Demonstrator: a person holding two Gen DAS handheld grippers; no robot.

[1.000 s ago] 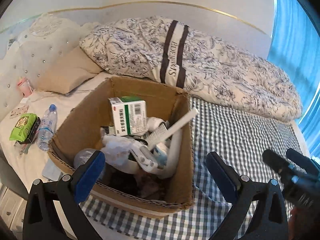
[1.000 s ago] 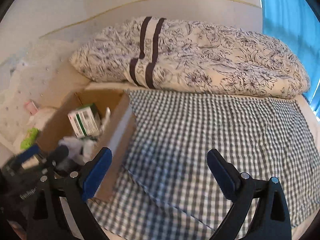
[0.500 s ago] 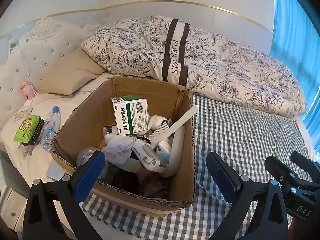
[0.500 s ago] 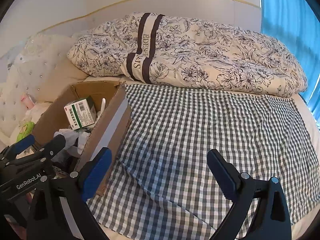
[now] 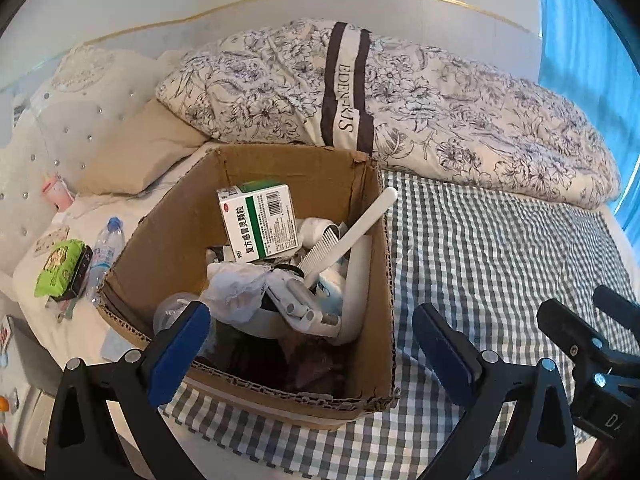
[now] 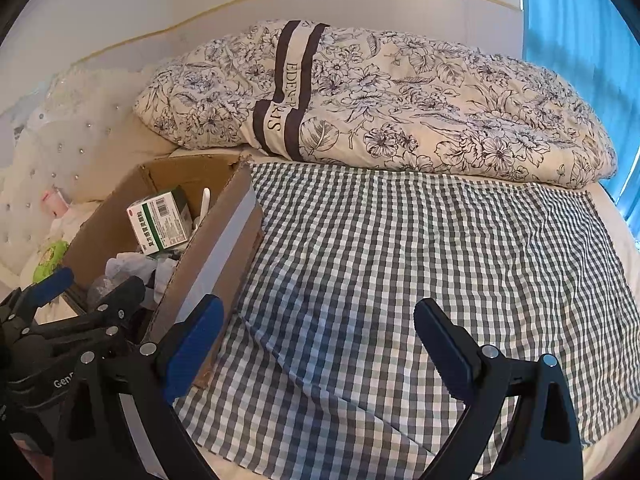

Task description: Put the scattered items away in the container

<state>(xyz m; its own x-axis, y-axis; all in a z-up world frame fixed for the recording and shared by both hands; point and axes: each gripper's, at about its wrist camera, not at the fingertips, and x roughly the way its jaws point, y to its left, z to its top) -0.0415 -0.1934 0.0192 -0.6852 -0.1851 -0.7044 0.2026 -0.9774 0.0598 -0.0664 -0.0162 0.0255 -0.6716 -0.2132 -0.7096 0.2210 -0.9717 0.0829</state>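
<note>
Over the last second both tools have drawn back from the cardboard box [image 5: 248, 280]; the left tool [image 5: 308, 344] and right tool [image 6: 320, 340] each stand spread wide, holding nothing; the medicine carton [image 5: 260, 224] and comb [image 5: 344, 236] sit inside, the box at ten o'clock on the checked cloth [image 6: 400, 260], which lies bare; tidying looks finished.

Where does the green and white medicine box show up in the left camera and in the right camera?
Left wrist view: medicine box sits centre, atop the clutter inside the cardboard box.
Right wrist view: medicine box shows left of centre, inside the same cardboard box.
Shared landmark: the flowered quilt behind, with its dark stripes.
</note>
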